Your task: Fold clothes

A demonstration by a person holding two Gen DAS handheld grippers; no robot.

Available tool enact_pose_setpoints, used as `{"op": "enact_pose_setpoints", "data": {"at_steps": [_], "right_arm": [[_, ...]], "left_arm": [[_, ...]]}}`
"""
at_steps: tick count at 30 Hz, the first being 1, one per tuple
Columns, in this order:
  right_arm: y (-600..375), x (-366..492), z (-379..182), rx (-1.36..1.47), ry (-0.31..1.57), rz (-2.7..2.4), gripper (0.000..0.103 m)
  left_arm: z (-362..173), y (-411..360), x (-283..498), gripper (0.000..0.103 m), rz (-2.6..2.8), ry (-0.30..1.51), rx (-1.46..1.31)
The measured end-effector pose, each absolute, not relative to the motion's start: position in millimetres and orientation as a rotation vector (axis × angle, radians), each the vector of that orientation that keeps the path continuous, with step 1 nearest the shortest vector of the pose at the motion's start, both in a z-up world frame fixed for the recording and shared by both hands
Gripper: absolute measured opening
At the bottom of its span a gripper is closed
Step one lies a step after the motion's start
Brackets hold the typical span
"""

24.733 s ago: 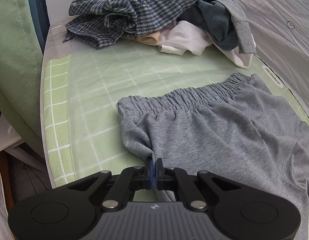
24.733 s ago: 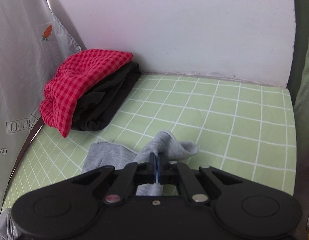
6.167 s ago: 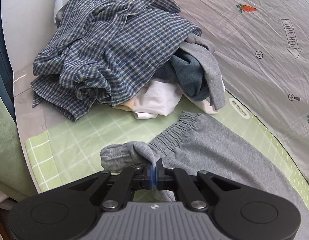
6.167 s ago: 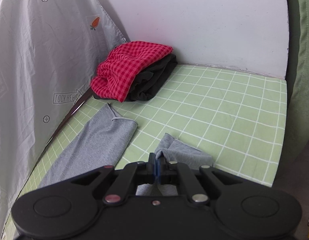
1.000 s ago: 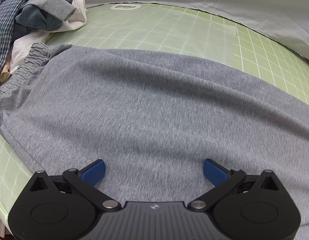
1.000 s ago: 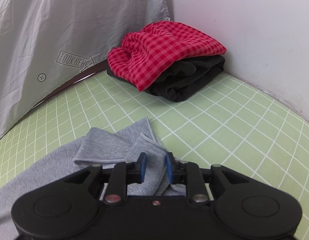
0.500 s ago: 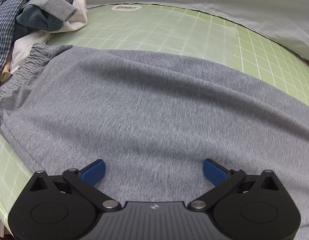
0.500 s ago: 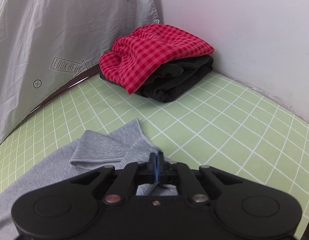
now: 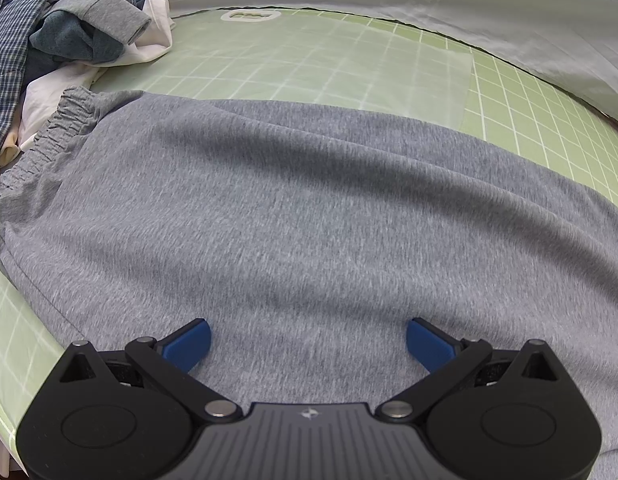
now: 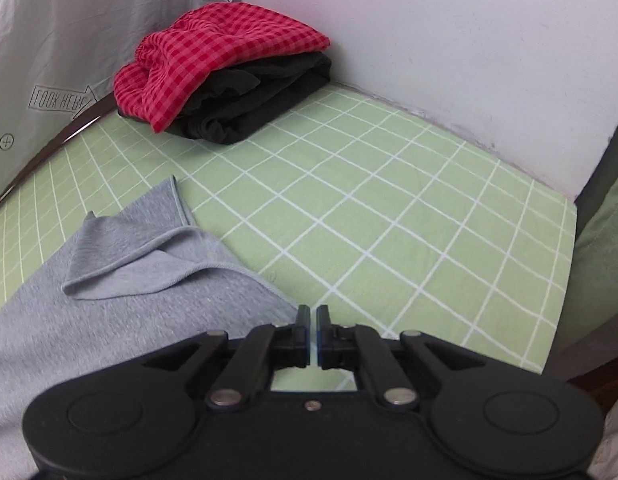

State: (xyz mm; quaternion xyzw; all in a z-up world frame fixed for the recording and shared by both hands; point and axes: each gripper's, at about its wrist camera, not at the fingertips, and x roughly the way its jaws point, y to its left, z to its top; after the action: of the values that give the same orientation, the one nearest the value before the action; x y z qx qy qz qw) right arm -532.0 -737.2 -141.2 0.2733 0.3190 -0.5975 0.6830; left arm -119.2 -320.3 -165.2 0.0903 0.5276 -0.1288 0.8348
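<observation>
1. The grey pants lie spread along the green checked mat, folded lengthwise as far as I can judge, with the elastic waistband at one end and the leg hems at the other.
2. That first fold looks done, but the hems are untidy: one corner is flipped back on itself and the edges do not line up.
3. The left gripper hovers over the middle of the pants with its jaws spread wide; the blue pads sit just above or on the cloth, I cannot tell which, and nothing is pinched between them.
4. The right gripper sits at the mat-side edge of the pants near the hems. Its jaws are almost together and are opening a little; a thin gap shows between them with only mat behind, so it holds no cloth.
5. Done already, by the look of it: a folded stack of red checked and black clothes rests in the far corner by the wall.
6. Left to do: straighten the hems, fold the pants crosswise, and move them to the stack.
7. After that, a rumpled heap of plaid, blue-grey and white clothes waits beyond the waistband, so I judge the task well short of halfway.
</observation>
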Motion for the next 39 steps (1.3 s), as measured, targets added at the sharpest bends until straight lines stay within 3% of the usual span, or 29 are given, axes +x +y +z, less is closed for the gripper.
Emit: {"op": "enact_pose_setpoints", "data": {"at_steps": [2, 10, 16, 18, 22, 32, 33, 35, 37, 39], "right_arm": [[-736.0, -517.7, -134.1, 0.524, 0.715, -1.295, 0.046], [-736.7, -438.1, -132.2, 0.364, 0.728, -0.975, 0.060], [-733.8, -388.6, -154.3, 0.337, 0.766, -0.897, 0.061], [-735.6, -381.1, -159.5, 0.327, 0.784, -0.898, 0.056], [-747.5, -380.3, -163.8, 0.326, 0.794, -0.904, 0.003], [-850.5, -396.6, -142.6, 0.260, 0.756, -1.170, 0.006], [-852.4, -399.4, -138.9, 0.268, 0.744, -1.182, 0.009], [-847.4, -403.7, -133.6, 0.274, 0.726, -1.184, 0.032], [-830.4, -406.2, -131.2, 0.265, 0.717, -1.157, 0.040], [-805.8, -408.5, -135.6, 0.273, 0.740, -1.102, 0.042]], "left_arm": [[-165.2, -320.4, -119.0, 0.103, -0.273, 1.117, 0.191], [-164.3, -320.3, -118.8, 0.103, -0.270, 1.119, 0.191], [-164.1, -320.7, -118.5, 0.103, -0.262, 1.121, 0.187], [-164.0, -321.0, -118.1, 0.103, -0.261, 1.122, 0.186], [-163.8, -321.5, -116.6, 0.103, -0.261, 1.127, 0.188], [-163.9, -324.5, -115.3, 0.103, -0.248, 1.131, 0.181], [-163.9, -324.7, -115.5, 0.103, -0.247, 1.131, 0.180], [-164.1, -325.0, -115.5, 0.103, -0.245, 1.131, 0.179], [-164.1, -325.4, -114.9, 0.103, -0.242, 1.135, 0.178], [-163.9, -325.8, -114.1, 0.103, -0.238, 1.145, 0.179]]}}
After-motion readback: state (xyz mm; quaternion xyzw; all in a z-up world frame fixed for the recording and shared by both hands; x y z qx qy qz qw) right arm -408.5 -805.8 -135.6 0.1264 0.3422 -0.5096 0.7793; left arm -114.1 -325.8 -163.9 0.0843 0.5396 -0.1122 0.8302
